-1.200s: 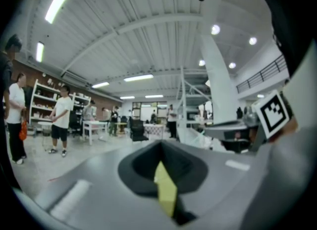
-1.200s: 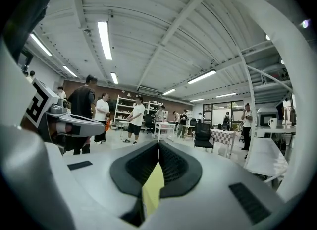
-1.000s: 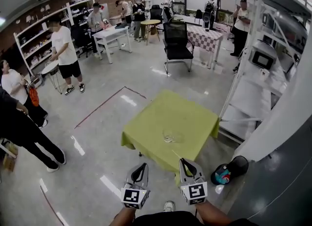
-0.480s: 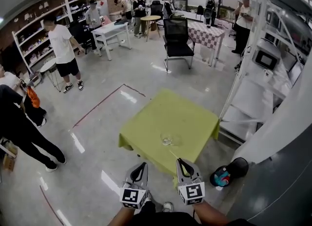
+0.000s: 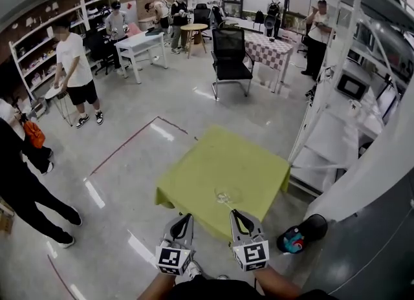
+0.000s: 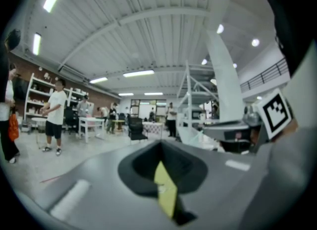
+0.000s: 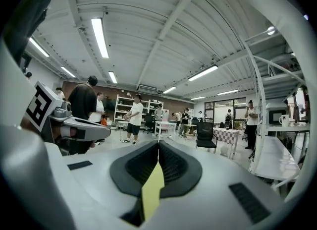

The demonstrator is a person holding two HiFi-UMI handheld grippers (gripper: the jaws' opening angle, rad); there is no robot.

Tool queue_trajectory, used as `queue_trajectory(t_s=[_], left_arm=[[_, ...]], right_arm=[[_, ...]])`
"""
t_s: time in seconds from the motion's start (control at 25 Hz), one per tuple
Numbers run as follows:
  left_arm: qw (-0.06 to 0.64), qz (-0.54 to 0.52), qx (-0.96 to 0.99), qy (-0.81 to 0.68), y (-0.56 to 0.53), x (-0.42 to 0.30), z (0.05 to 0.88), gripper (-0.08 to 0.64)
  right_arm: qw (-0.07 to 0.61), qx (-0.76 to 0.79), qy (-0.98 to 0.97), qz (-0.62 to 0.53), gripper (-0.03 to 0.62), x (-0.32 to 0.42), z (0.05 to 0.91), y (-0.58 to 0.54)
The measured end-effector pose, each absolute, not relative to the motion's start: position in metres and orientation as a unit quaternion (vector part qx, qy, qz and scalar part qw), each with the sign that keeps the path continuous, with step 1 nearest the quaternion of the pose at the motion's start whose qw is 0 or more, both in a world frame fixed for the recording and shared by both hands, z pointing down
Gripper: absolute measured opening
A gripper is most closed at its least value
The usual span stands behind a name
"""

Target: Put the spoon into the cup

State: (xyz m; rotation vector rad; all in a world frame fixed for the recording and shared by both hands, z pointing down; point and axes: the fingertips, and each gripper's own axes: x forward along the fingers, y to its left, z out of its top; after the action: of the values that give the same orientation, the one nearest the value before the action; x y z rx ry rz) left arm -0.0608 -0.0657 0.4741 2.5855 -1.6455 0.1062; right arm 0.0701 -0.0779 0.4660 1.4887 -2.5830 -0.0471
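Note:
A small clear glass cup (image 5: 226, 196) stands near the front edge of the table with the yellow-green cloth (image 5: 213, 163). I cannot make out the spoon in any view. Both grippers hang side by side just short of the table's near edge, below the cup. In the head view the left gripper (image 5: 188, 217) and the right gripper (image 5: 234, 214) each show their jaws pressed together, holding nothing. In the left gripper view the left gripper (image 6: 159, 143) points out over the room, as does the right gripper (image 7: 158, 143) in its view; only a sliver of green cloth shows between the pads.
A black office chair (image 5: 231, 56) stands beyond the table. White metal shelving (image 5: 336, 124) runs along the right. A black bag with a colourful item (image 5: 299, 237) lies on the floor at the table's right front corner. Several people stand at the left and at the back.
The view has shifted a little, and the table and cup sit slightly higher in frame. A thin line near the cup in the earlier frames no longer shows. Both grippers stay shut, side by side.

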Motion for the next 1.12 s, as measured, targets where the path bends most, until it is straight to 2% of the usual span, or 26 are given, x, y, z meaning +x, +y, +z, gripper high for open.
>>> queue_trajectory(t_s=[0.6, 1.12], left_arm=[[0.041, 0.033, 0.865, -0.5, -0.107, -0.112, 0.483, 0.006], [0.066, 0.047, 0.865, -0.495, -0.163, -0.108, 0.504, 0.006]], right_arm=[[0.086, 0.538, -0.839, -0.003, 0.011, 0.017, 0.468, -0.126], [0.103, 0.542, -0.834, 0.021, 0.011, 0.025, 0.485, -0.189]])
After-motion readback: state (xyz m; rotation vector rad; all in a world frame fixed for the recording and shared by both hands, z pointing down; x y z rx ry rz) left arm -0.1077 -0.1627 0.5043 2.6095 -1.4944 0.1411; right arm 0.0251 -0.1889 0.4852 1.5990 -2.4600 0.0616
